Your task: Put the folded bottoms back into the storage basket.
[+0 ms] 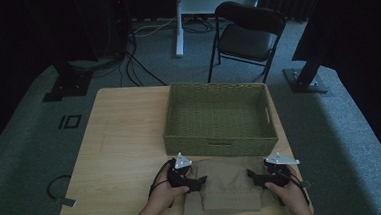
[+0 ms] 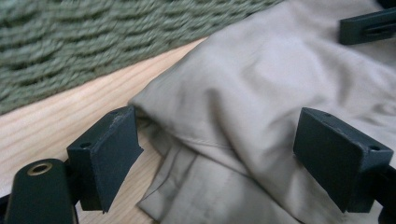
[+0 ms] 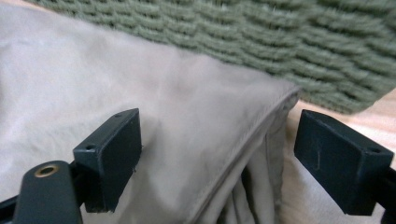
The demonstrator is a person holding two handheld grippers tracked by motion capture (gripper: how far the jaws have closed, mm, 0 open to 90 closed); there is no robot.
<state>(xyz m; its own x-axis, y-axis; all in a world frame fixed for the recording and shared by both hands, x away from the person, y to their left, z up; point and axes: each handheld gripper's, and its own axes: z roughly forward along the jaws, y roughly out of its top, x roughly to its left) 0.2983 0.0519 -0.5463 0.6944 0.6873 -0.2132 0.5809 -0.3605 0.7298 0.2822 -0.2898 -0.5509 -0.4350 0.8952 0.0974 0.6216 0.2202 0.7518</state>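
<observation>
Folded tan garment (image 1: 228,185) lies on table (image 1: 125,141) just in front of green basket (image 1: 219,117), w/ left gripper (image 1: 199,181) & right gripper (image 1: 253,176) both wide open, each straddling a corner, nothing pinched.

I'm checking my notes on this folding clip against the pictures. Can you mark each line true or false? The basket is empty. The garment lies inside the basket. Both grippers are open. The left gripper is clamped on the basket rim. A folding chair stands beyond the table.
1. The basket is empty. True.
2. The garment lies inside the basket. False: it lies on the table, in front of the basket.
3. Both grippers are open. True: left gripper and right gripper straddle garment edges.
4. The left gripper is clamped on the basket rim. False: it is at the garment.
5. A folding chair stands beyond the table. True.
</observation>
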